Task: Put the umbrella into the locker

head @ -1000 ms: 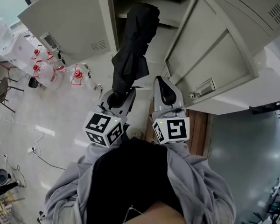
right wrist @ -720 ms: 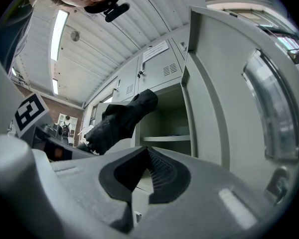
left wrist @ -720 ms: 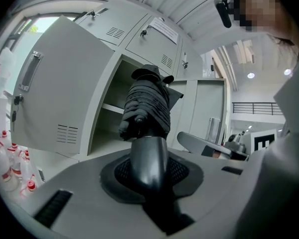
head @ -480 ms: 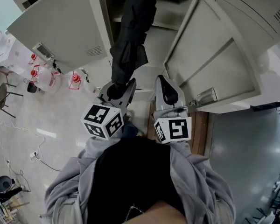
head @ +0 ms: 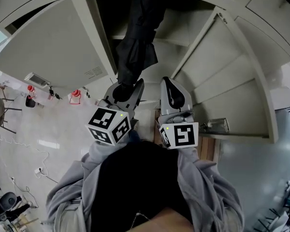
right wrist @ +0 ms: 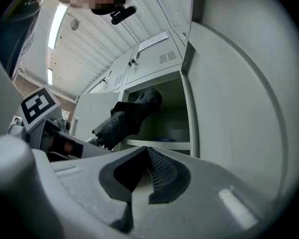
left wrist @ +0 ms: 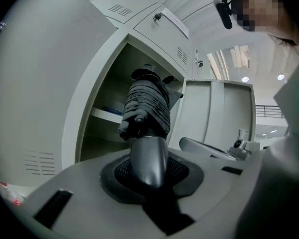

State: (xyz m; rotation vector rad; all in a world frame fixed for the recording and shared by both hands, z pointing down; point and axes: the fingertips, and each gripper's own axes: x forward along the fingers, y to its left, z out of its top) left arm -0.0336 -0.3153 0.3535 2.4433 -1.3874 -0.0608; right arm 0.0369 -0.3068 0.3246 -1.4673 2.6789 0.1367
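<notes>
Nearest, the person's grey sleeves [head: 70, 190] reach forward, one gripper in each hand. The left gripper [head: 123, 88] is closed on the smooth dark handle [left wrist: 148, 158] of the black folded umbrella [head: 137, 47], which sits squarely between its jaws. Just beside it, the right gripper [head: 170, 88] has its jaws together with nothing between them, and it touches nothing. From the handle the umbrella slants up and away. Its far end is already inside the open locker [head: 183, 25], in the compartment above the shelf [head: 176, 41], while the handle end is outside. The locker's left door [head: 43, 52] and right door [head: 232, 86] both stand swung wide. Off to the left, red-capped bottles [head: 76, 94] stand on the floor [head: 48, 129] by the locker.
</notes>
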